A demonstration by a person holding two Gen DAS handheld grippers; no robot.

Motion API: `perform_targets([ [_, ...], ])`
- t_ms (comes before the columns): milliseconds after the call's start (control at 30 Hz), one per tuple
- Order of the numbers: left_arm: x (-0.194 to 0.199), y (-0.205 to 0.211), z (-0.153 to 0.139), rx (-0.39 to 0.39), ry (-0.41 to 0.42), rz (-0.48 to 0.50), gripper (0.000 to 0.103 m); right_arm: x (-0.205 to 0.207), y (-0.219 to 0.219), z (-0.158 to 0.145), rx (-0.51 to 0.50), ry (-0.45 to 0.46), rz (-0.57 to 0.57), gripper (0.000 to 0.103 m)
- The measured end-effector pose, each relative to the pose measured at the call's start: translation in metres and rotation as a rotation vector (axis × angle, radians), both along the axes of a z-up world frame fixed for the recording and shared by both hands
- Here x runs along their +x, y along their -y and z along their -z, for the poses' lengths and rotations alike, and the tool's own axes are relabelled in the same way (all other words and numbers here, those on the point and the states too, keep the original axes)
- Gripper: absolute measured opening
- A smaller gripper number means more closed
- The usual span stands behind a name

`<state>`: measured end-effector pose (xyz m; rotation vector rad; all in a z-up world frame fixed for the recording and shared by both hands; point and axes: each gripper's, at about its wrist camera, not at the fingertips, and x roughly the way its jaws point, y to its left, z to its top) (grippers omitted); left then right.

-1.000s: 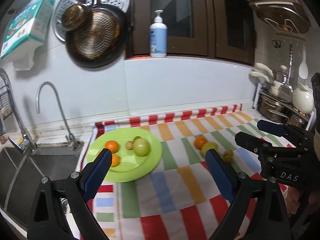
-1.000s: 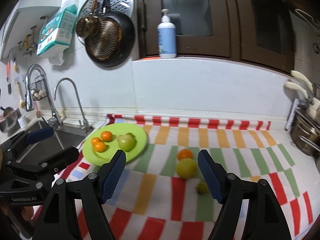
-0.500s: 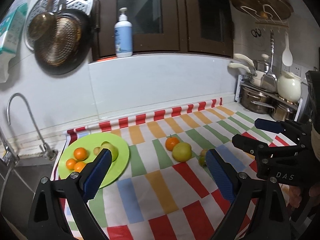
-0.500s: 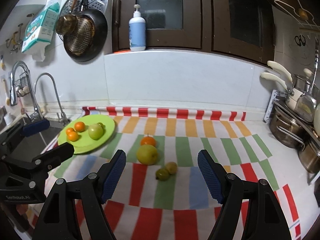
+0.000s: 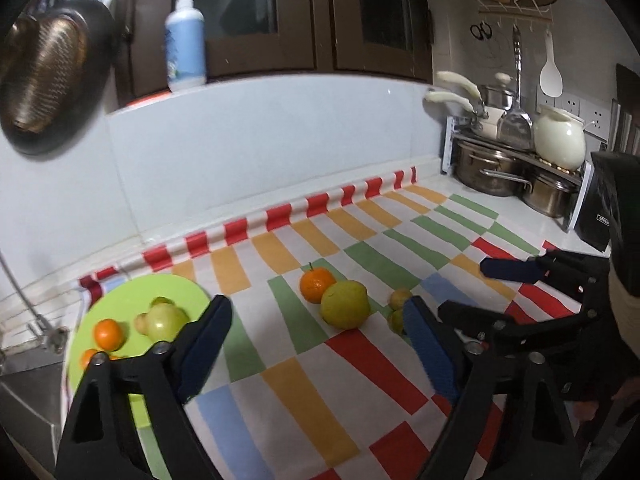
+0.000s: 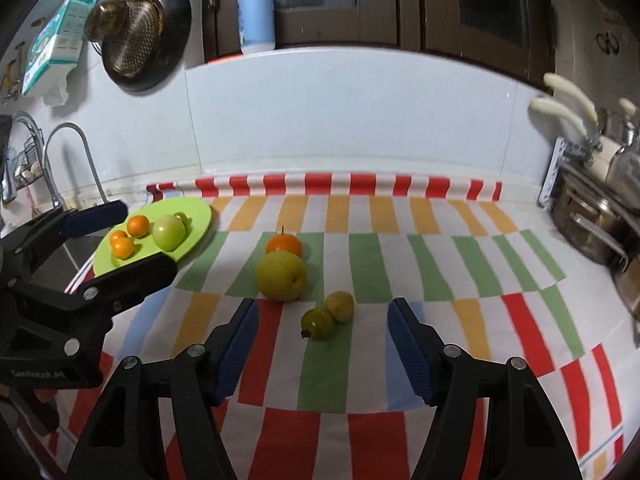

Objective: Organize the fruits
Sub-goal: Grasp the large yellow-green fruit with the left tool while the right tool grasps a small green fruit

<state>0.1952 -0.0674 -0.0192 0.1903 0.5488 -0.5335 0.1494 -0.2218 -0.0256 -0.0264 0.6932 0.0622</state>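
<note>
Both grippers hover with nothing between their jaws over loose fruit on a striped cloth.

The left gripper [image 5: 316, 330] and right gripper [image 6: 322, 330] are both closing, gripping nothing. A round yellow-green fruit [image 6: 281, 276], a stemmed orange tangerine [image 6: 284, 245] and two small greenish fruits [image 6: 327, 315] lie mid-frame; the round lime-green plate [image 6: 200, 220] with fruit sits at left.

In the left wrist view the left gripper's fingers [image 5: 430, 346] cover part of the small green fruit [image 5: 395, 320], and the pump bottle [image 5: 185, 46] is blurred.
</note>
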Motion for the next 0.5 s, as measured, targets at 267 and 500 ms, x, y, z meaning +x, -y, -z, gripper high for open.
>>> perform_targets([
  [267, 0.037, 0.014, 0.026, -0.007, -0.122, 0.057, 0.077, 0.025, 0.001, 0.029, 0.053, -0.095, -0.006, 0.054],
  [500, 0.059, 0.029, 0.045, 0.012, -0.175, 0.063, 0.072, 0.042, 0.008, 0.051, 0.090, -0.159, 0.001, 0.047],
])
